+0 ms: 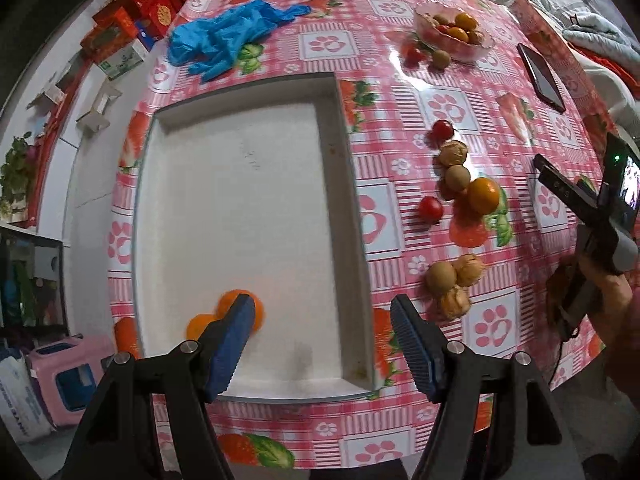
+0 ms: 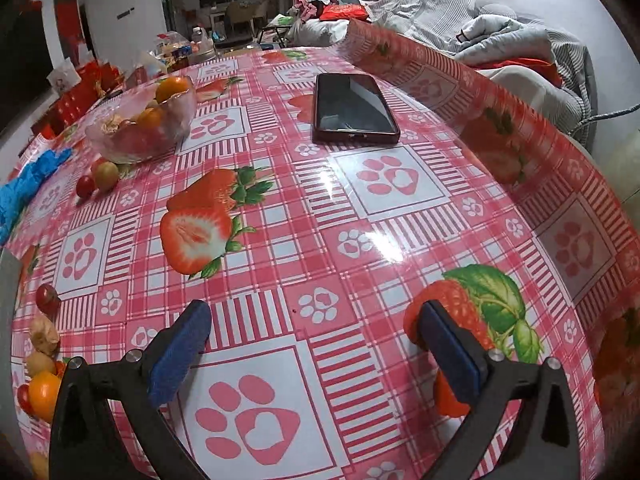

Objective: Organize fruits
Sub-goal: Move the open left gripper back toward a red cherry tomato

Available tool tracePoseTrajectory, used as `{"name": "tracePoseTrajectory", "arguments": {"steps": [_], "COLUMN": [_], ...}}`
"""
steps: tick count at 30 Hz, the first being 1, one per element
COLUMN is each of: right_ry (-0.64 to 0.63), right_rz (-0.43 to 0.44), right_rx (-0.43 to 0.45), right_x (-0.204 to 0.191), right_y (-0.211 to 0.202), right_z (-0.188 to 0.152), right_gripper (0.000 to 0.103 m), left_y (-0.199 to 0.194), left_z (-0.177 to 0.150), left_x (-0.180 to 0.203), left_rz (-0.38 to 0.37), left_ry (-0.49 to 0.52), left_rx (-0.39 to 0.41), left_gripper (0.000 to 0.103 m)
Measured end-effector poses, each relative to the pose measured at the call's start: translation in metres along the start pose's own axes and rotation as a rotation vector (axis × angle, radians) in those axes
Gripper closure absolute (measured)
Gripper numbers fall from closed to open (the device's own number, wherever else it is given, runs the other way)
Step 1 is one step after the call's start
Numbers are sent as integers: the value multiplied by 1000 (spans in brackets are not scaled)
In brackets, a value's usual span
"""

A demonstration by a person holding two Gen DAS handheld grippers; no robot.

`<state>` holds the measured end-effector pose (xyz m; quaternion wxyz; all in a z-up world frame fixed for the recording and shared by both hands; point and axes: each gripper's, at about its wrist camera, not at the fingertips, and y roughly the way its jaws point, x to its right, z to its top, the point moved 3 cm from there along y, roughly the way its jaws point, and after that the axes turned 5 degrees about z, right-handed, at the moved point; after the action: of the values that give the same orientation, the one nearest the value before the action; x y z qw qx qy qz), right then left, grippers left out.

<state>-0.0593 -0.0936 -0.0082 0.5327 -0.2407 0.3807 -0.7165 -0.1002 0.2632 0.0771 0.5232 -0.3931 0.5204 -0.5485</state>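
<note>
A white tray [image 1: 240, 92] lies on the pink strawberry tablecloth. Two oranges [image 1: 260, 312] rest in its near left corner, partly behind my left finger. My left gripper [image 1: 322, 312] is open and empty above the tray's near end. To the tray's right lie loose fruits: cherry tomatoes [image 1: 431, 209], an orange [image 1: 484, 195], a kiwi [image 1: 458, 177] and walnuts [image 1: 453, 153]. A glass bowl [image 1: 454, 32] of fruit stands farther back and also shows in the right wrist view [image 2: 140, 124]. My right gripper [image 2: 314, 320] is open and empty over bare tablecloth; it also shows in the left wrist view [image 1: 560, 184].
A black phone [image 2: 352, 108] lies on the table beyond my right gripper. Blue gloves [image 1: 224, 38] lie behind the tray. Red boxes [image 1: 136, 16] crowd the far left edge. A raised fold of tablecloth [image 2: 480, 100] rims the right side, with bedding behind.
</note>
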Motion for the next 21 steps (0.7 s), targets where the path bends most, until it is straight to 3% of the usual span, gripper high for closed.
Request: {"name": "tracePoseTrajectory", "arguments": {"steps": [11,21], "right_ry": [1,1], "right_rz": [1,1], "right_rx": [-2,-3], "right_x": [0,1], "right_y": [0,0], "right_z": [0,0], "right_gripper": [0,0], "left_y": [7,7], "left_z": [11,15], "left_x": [22,19], "left_rz": [-6,16], "left_ry": [37,41], "left_rx": [-18,-23], "left_gripper": [32,32]}}
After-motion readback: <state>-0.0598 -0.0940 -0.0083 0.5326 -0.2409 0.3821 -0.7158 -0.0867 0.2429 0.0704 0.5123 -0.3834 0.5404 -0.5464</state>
